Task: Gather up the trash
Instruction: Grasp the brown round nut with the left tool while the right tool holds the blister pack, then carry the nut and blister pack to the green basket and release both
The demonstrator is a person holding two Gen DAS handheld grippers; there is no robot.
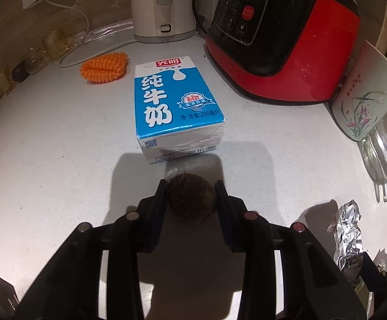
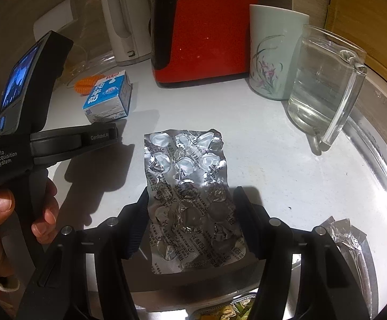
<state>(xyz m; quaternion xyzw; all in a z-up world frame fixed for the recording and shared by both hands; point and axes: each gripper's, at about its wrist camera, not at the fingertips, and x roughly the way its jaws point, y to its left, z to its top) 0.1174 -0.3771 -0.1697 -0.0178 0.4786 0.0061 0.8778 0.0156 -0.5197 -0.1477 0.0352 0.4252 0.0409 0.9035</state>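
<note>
My left gripper point(image 1: 190, 186) is shut on a brown fuzzy ball of trash point(image 1: 190, 197) just above the white counter. A blue and white milk carton point(image 1: 176, 104) lies flat right ahead of it; it also shows in the right wrist view point(image 2: 108, 96). My right gripper point(image 2: 190, 194) is shut on a crumpled silver blister pack point(image 2: 190, 194) and holds it above the counter. The blister pack shows at the left view's right edge point(image 1: 347, 236). The left gripper's body point(image 2: 60, 138) sits to the left in the right wrist view.
A red and black cooker point(image 1: 281, 40), a white kettle point(image 1: 164, 5), a flowered cup point(image 2: 272, 50) and a glass jug point(image 2: 324, 85) stand at the back. An orange scrubber point(image 1: 104, 66) lies left of the carton. A steel basin rim point(image 2: 380, 186) curves at right, foil scrap point(image 2: 348, 237) on it.
</note>
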